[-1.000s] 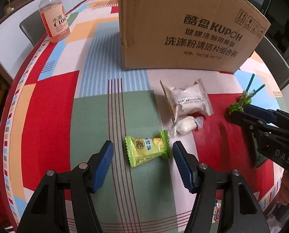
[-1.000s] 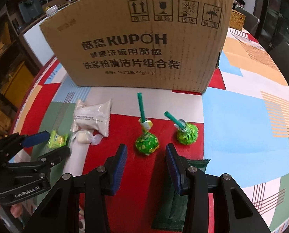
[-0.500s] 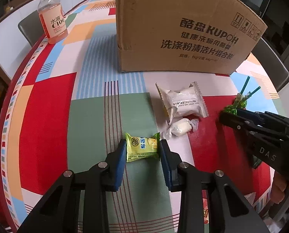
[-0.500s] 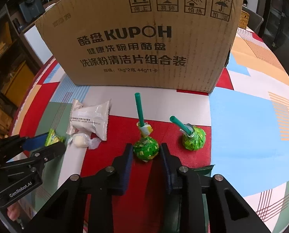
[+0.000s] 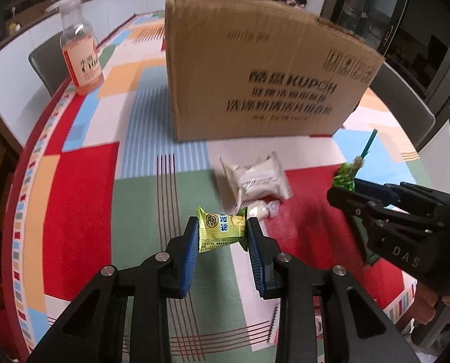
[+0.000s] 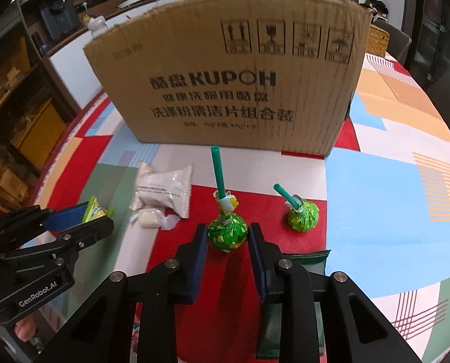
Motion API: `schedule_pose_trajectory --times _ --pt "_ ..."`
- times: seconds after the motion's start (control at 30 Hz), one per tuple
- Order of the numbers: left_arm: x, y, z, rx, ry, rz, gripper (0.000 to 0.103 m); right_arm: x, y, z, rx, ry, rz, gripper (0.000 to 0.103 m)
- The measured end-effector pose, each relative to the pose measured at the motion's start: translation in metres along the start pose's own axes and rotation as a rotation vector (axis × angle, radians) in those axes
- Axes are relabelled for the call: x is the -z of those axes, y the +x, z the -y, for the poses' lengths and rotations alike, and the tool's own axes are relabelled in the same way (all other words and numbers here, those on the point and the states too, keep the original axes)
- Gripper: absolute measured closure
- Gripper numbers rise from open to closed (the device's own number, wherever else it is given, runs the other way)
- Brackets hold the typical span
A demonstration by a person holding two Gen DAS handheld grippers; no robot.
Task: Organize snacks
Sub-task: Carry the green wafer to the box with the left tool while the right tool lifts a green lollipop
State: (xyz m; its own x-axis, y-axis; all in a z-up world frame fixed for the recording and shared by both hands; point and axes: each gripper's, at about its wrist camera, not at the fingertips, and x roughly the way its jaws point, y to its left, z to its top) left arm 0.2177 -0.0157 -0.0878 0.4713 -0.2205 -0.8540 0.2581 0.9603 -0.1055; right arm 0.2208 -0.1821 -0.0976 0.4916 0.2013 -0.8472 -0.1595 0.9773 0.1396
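Early in the job, by the look of it: nothing seen going into the box (image 6: 225, 90) yet; its inside isn't visible from either view.

Left hand-held gripper (image 5: 222, 236) pinches the green pack (image 5: 222, 228) by its two short ends, pads touching the crimps. Pack looks lifted just off the surface (image 5: 82, 187), long axis running side to side across the jaws, printed face toward the cam.

Right hand-held gripper (image 6: 228, 239) is pressed onto the round head of the near lollipop (image 6: 227, 234); stick points up and away toward the box, near upright, slight lean left.

Left to do: 2nd lollipop (image 6: 302, 216) lies right of it, stick tilted up-left; white pack (image 6: 166, 189) and small white candy (image 6: 150, 219) sit btwn the two grippers, candy just beside the pack. Dark green pouch (image 6: 309, 260) is partly hidden under the right gripper. Bottle (image 5: 81, 51) stands well apart, far left.

My read: both held items go to the box next, then 4 more pickups.
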Motion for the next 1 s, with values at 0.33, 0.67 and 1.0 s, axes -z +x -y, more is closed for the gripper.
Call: schedule_pose_trajectory --times 0.33,0.67,1.0 --pt "-0.018 -0.038 0.006 0.020 0.020 0.112 0.072 -0.008 -0.036 -0.003 -0.021 -0.014 0.080 0.075" --pt "-0.037 -0.072 0.013 0.038 0.045 0.222 0.072 -0.027 -0.074 -0.010 -0.023 -0.040 0.202 0.075" --pt "-0.065 -0.097 0.021 0.041 0.065 0.328 0.072 -0.052 -0.104 -0.009 -0.014 -0.047 0.318 0.075"
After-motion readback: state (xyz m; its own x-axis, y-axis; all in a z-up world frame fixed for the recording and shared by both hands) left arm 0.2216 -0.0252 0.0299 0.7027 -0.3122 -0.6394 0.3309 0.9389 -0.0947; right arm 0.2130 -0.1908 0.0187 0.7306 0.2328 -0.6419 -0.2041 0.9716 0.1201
